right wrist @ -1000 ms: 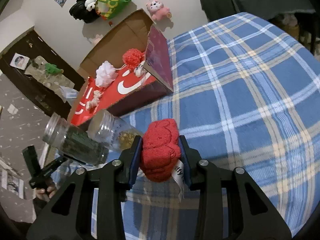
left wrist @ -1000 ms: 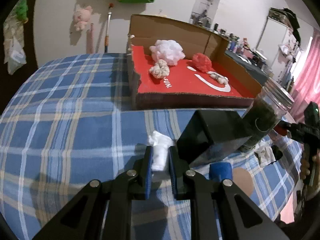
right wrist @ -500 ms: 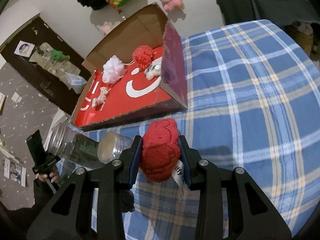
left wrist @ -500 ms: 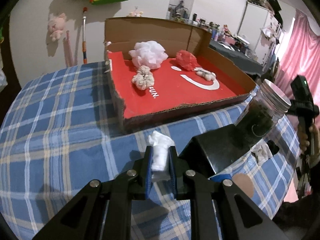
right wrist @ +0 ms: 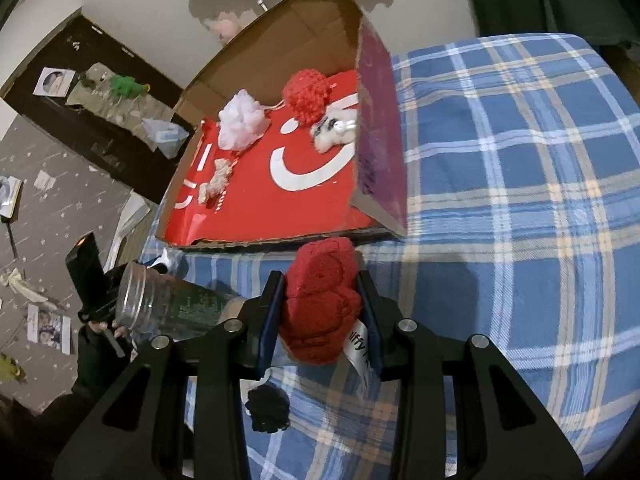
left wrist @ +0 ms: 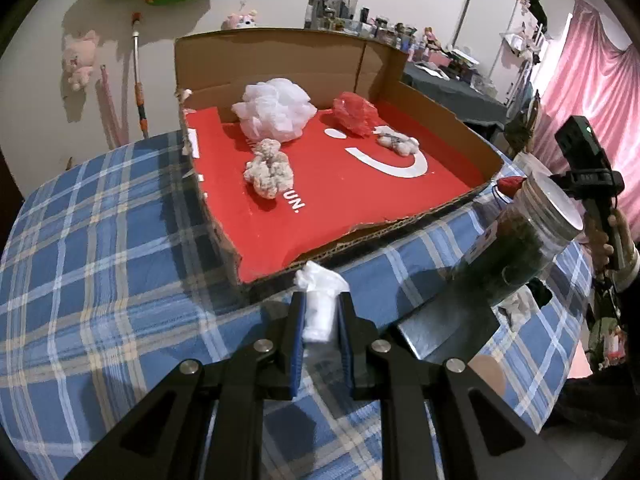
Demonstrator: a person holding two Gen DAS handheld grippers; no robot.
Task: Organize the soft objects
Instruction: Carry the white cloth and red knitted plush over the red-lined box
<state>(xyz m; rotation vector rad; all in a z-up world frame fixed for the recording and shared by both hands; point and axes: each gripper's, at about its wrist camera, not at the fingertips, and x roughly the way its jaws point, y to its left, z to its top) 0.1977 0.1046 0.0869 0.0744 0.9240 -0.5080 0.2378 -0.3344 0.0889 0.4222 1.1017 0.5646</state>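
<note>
Left wrist view: the left gripper (left wrist: 322,316) is clamping white wadding (left wrist: 320,304), while the right gripper (right wrist: 320,312) is squeezing a red plush (right wrist: 322,304) below the box (right wrist: 280,184).

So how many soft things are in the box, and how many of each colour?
White or cream: 3, the white pouf, the cream plush and the small white plush.
Red: 1, the red pouf.
Total in the cardboard box: 4.

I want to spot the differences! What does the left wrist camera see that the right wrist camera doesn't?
Only the left wrist view shows the left gripper squeezing a white crumpled soft wad. Only the right wrist view shows the right gripper squeezing a red plush toy. Both show the red-lined cardboard box with its white mesh puff.
</note>
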